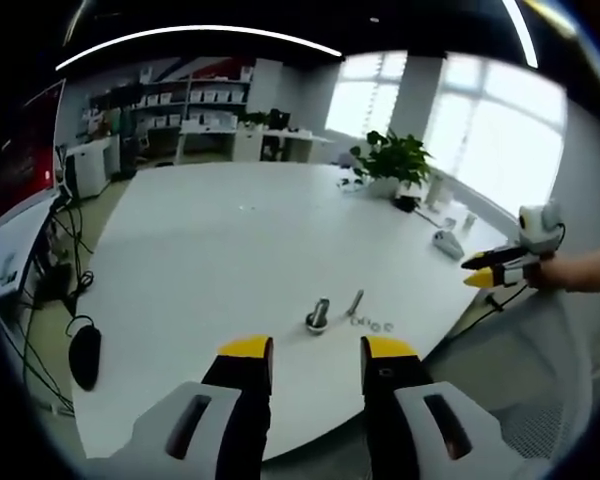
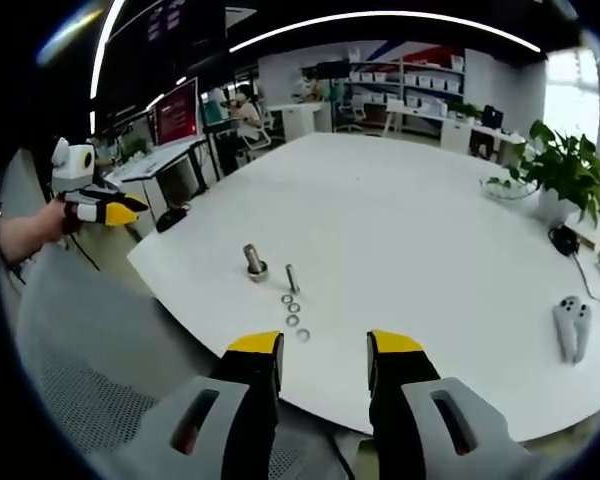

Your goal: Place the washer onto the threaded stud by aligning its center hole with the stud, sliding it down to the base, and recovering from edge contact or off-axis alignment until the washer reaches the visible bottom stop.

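Observation:
A threaded stud [image 1: 320, 317] [image 2: 254, 261] stands upright on the white table [image 1: 230, 250] [image 2: 400, 220] near its front edge. Beside it lies a loose bolt [image 1: 355, 302] [image 2: 292, 278], and a short row of small washers [image 1: 372, 324] [image 2: 293, 319] rests next to that. My left gripper [image 1: 317, 352] hovers open and empty just short of the stud. My right gripper [image 2: 325, 347] is open too, held back over the table edge near the washers. Each gripper also appears far off in the other view: the right gripper [image 1: 485, 272] at the right, the left gripper [image 2: 120, 210] at the left.
A potted plant [image 1: 392, 160] [image 2: 565, 170] stands at the far side of the table. A white controller [image 2: 572, 328] [image 1: 447, 242] lies near the table edge, a black mouse [image 1: 84, 355] on the left side. Shelves and desks line the back wall.

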Available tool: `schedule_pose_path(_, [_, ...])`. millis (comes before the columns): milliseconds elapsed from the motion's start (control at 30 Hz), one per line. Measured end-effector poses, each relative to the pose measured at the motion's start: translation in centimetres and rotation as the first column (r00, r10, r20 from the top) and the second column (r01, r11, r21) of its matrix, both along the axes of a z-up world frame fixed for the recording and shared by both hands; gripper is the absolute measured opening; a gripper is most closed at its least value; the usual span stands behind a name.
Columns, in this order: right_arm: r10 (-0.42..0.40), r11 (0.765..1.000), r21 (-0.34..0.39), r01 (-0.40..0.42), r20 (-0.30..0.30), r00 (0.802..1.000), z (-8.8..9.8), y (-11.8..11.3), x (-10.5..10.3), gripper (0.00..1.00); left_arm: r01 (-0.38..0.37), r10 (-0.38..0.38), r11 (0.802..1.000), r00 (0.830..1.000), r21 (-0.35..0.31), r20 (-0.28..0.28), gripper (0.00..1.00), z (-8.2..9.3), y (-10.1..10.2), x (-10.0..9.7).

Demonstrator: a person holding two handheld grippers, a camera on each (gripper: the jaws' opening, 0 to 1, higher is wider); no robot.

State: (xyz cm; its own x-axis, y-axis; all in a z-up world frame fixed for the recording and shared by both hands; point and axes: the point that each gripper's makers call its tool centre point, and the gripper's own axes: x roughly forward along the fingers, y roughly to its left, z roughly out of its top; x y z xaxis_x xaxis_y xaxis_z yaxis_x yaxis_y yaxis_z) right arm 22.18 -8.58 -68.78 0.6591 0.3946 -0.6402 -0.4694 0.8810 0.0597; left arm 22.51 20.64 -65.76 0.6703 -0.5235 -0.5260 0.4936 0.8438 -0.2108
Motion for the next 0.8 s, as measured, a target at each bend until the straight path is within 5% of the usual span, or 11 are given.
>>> schedule_pose_path(800, [0.000, 0.999, 0.032, 0.001, -0.040, 0.999, -0.40, 0.40, -0.15, 0.36, -0.016, 0.016, 1.000, 0.999, -0.010, -0.029, 0.33, -0.55, 0.45, 0.03])
